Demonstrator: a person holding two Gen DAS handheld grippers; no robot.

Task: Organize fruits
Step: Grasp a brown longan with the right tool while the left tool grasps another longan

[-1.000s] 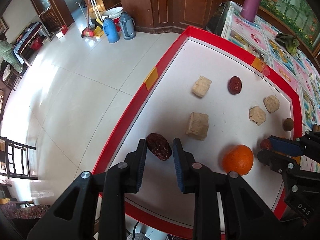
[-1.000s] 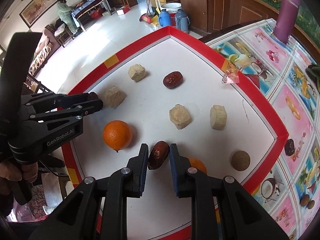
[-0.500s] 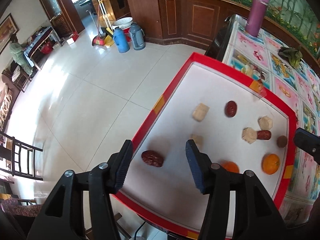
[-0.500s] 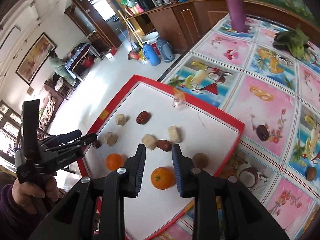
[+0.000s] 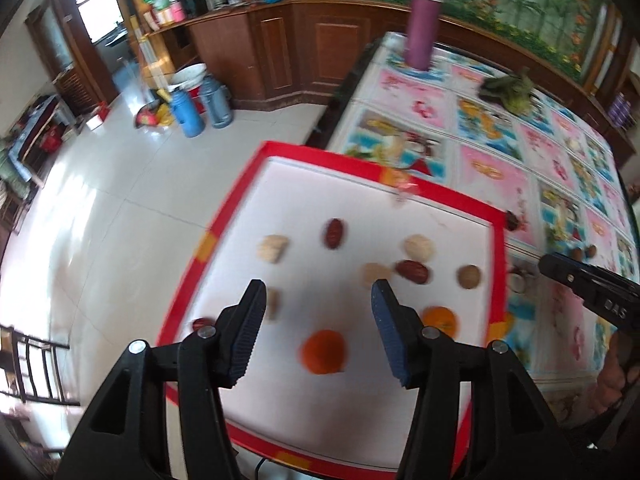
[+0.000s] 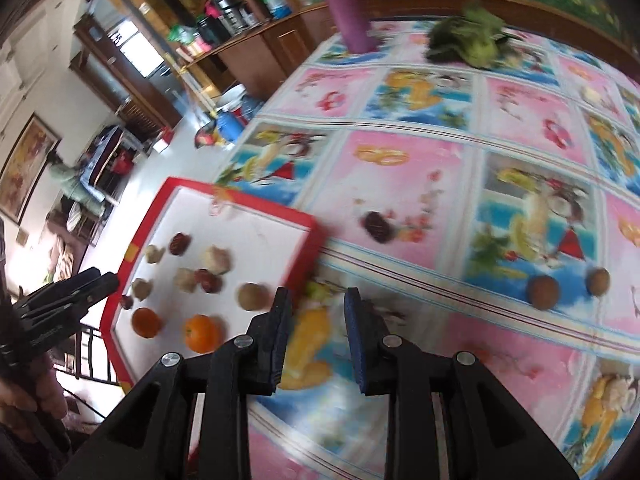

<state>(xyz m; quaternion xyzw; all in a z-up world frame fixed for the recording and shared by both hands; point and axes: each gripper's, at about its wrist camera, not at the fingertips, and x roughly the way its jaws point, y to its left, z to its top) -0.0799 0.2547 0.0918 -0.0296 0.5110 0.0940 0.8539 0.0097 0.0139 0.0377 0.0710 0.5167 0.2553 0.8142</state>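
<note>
The left gripper (image 5: 318, 306) hung wide open and empty above the lower middle of the red-rimmed tray (image 5: 224, 236), its jaws framing one orange (image 5: 323, 351). The right gripper (image 6: 316, 322) was parted too, holding nothing, over the patterned tablecloth (image 6: 404, 204) just right of the tray's corner.

In the left wrist view the tray held two oranges, the second (image 5: 440, 320) at the right jaw's tip; three dark red dates, one upper centre (image 5: 333, 233), one right of centre (image 5: 412, 271) touching a pale chunk (image 5: 374, 274), one at the lower left rim (image 5: 200, 323); four pale chunks; and one round brown fruit (image 5: 468, 277).

On the cloth in the right wrist view lay a dark date (image 6: 376, 225) at centre and two brown round fruits (image 6: 542, 291) at right. A purple bottle (image 6: 348, 8) and leafy greens (image 6: 468, 42) stood along the top, well apart from both grippers.
</note>
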